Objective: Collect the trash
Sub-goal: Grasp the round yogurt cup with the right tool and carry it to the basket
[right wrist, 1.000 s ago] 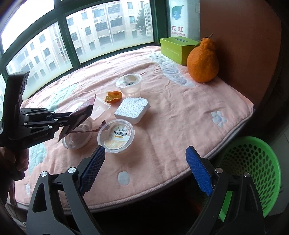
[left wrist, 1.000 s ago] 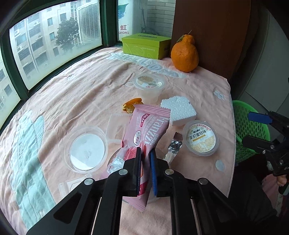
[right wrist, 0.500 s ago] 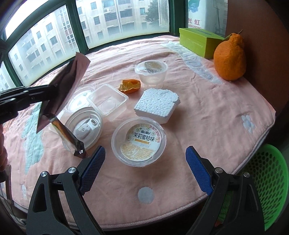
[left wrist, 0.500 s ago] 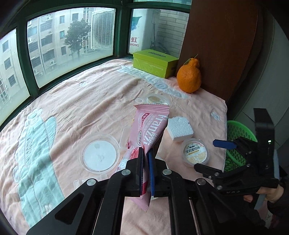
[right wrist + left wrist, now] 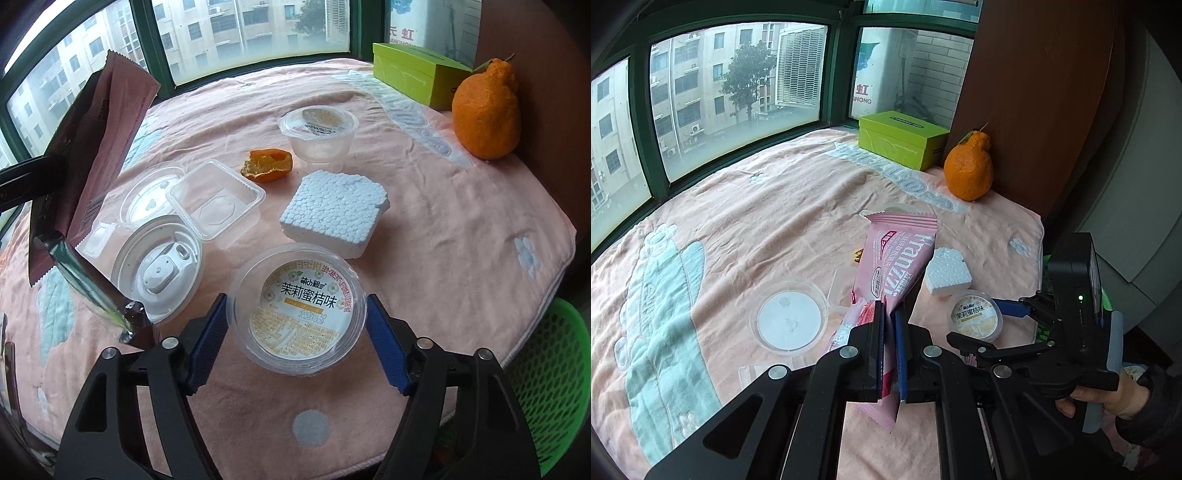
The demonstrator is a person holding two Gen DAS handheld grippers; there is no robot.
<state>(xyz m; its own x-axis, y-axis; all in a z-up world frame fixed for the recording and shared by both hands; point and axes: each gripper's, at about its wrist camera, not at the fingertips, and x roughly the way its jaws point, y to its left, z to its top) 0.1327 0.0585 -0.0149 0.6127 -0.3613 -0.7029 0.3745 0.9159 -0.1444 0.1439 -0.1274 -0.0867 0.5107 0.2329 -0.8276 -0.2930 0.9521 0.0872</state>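
My left gripper [image 5: 890,314] is shut on a pink Franzzi snack wrapper [image 5: 899,258] and holds it up above the table; the wrapper also shows at the left of the right wrist view [image 5: 96,147]. My right gripper [image 5: 295,317] is open, its blue pads on either side of a round clear jelly cup [image 5: 297,308] that sits on the pink cloth; I cannot tell if the pads touch it. That cup also shows in the left wrist view [image 5: 975,315]. A green trash basket [image 5: 546,391] stands below the table's right edge.
On the cloth lie a white foam block [image 5: 332,212], an orange peel [image 5: 267,164], a second jelly cup [image 5: 317,134], a clear tray [image 5: 218,203] and round plastic lids [image 5: 159,269]. A green box [image 5: 417,74] and a whole orange fruit [image 5: 484,110] stand at the back.
My left gripper has lifted the wrapper higher off the table. My right gripper has moved forward and down until its open pads flank the near jelly cup.
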